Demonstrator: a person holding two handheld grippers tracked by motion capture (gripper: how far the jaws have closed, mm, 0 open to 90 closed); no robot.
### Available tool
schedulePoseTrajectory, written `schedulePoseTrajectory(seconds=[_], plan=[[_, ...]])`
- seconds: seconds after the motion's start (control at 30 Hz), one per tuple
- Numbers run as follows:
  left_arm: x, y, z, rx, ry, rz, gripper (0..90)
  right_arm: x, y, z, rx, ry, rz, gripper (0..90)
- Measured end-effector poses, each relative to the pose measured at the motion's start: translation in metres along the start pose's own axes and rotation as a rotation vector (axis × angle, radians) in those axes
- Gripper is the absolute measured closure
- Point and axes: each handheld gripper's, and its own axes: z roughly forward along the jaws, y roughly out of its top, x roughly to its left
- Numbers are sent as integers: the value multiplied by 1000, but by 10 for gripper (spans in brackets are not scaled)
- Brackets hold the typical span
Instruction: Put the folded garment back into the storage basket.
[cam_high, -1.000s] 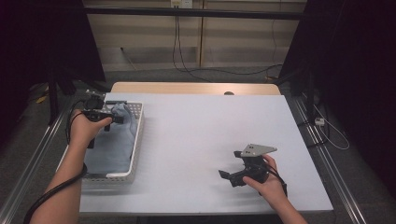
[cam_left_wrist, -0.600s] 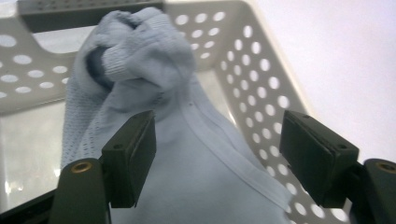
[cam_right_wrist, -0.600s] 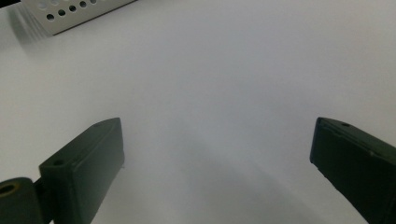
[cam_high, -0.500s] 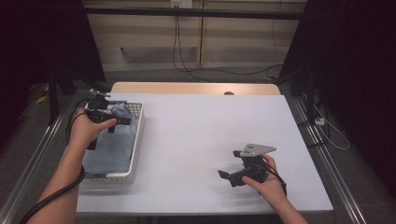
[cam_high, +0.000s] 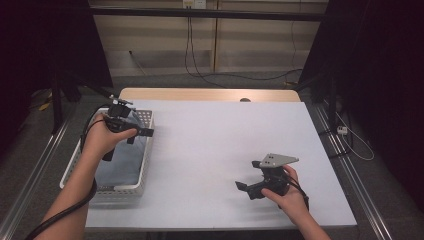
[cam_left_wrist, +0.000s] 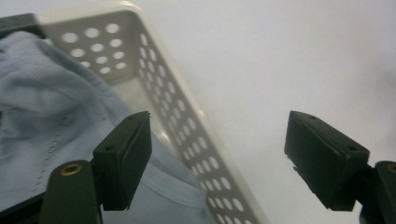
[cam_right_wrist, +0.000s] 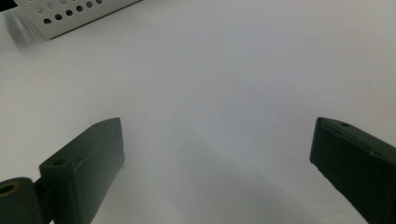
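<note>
Item: left gripper (cam_high: 136, 133), held in the person's left hand (cam_high: 102, 137) above the right-hand wall of a white perforated basket (cam_high: 145, 165); its jaws have just been opening and stand wide, with nothing pressed between them. In the left gripper view one finger (cam_left_wrist: 125, 158) hangs over a pale blue cloth (cam_left_wrist: 42, 126), the other finger (cam_left_wrist: 322, 158) over bare white table (cam_left_wrist: 280, 60), and the basket wall (cam_left_wrist: 187, 135) runs between the two, clear of both pads. Item: pale blue cloth (cam_high: 120, 167), folded loosely, lying inside the basket, below and beside the left fingers, not touched by them. Item: basket, at the left edge of the table (cam_high: 225, 140), well apart from the right fingers; a corner of it (cam_right_wrist: 70, 16) shows far ahead of them in the right gripper view. Item: right gripper (cam_high: 243, 188), in the person's right hand (cam_high: 287, 192), low over the table near its front right part, grey three-cornered plate (cam_high: 275, 160) on top; jaws wide apart, only bare table surface (cam_right_wrist: 210, 93) between the fingers (cam_right_wrist: 84, 172). Cables trail from both grippers toward the person.
</note>
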Motion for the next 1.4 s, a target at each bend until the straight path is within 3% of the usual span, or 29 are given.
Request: schedulePoseTrajectory(seconds=[0.43,0.93,1.4], plan=[[-25,0,12,25,-67,62,206,-1,-1,-1,0,1,4,28],[-51,-2,26,65,-114,145,180,-2,-2,-2,-1,-1,5,27],[-72,-9,36,81,-162,197,167,-2,-2,-3,-1,1,6,27]])
